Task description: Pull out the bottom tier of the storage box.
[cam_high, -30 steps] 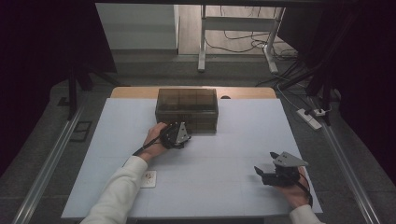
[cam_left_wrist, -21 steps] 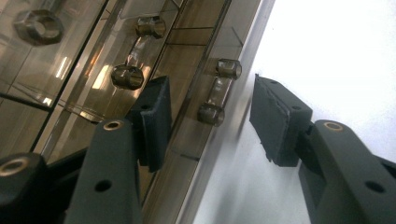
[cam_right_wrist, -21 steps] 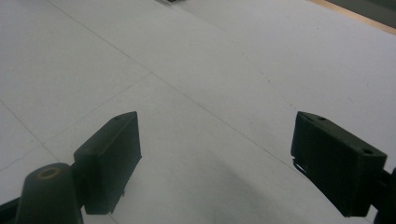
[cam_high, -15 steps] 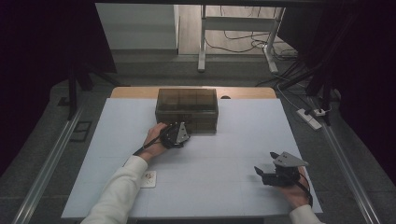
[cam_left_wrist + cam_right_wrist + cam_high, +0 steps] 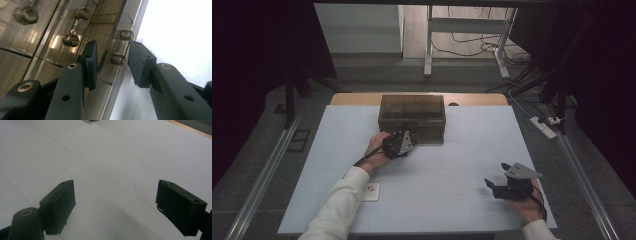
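A: What lies around the box?

B: A small white card point(image 5: 371, 190) near the left sleeve, and a power strip point(image 5: 545, 126) on the floor to the right.

A: And the box?

B: A smoky transparent drawer box point(image 5: 412, 118) at the far middle of the white table point(image 5: 452, 170). I cannot tell its contents.

A: The grippers?

B: The left gripper point(image 5: 111, 58) is parted around a drawer handle point(image 5: 121, 47), one pad just touching it. The right gripper point(image 5: 115, 207) gapes wide over bare tabletop, well apart from the box.
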Demonstrator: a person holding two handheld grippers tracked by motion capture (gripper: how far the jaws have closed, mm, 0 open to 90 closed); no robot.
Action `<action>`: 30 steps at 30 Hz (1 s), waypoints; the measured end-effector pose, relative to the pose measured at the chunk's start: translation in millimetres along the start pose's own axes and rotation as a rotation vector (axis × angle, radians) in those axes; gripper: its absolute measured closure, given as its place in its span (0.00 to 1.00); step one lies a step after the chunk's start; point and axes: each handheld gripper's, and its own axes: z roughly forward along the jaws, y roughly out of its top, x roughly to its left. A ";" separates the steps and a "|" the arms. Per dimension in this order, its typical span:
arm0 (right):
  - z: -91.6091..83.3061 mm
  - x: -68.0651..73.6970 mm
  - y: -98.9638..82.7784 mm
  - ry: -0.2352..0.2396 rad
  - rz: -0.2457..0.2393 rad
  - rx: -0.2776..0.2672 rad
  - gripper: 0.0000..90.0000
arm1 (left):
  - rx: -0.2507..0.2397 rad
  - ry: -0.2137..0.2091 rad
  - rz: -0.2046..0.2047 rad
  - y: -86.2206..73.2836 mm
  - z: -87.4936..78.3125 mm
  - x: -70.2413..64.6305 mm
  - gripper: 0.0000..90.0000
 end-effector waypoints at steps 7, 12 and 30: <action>-0.1 -0.1 0.0 0.001 0.000 0.000 0.17 | 0.000 0.007 0.011 0.0 0.9 -0.9 0.66; 0.3 0.3 0.1 0.004 -0.006 0.000 0.17 | -0.003 0.004 0.008 -1.0 3.2 -0.7 0.64; -1.2 0.0 -0.6 0.007 -0.004 -0.003 0.17 | 0.007 0.003 0.040 -1.0 1.0 -3.5 0.69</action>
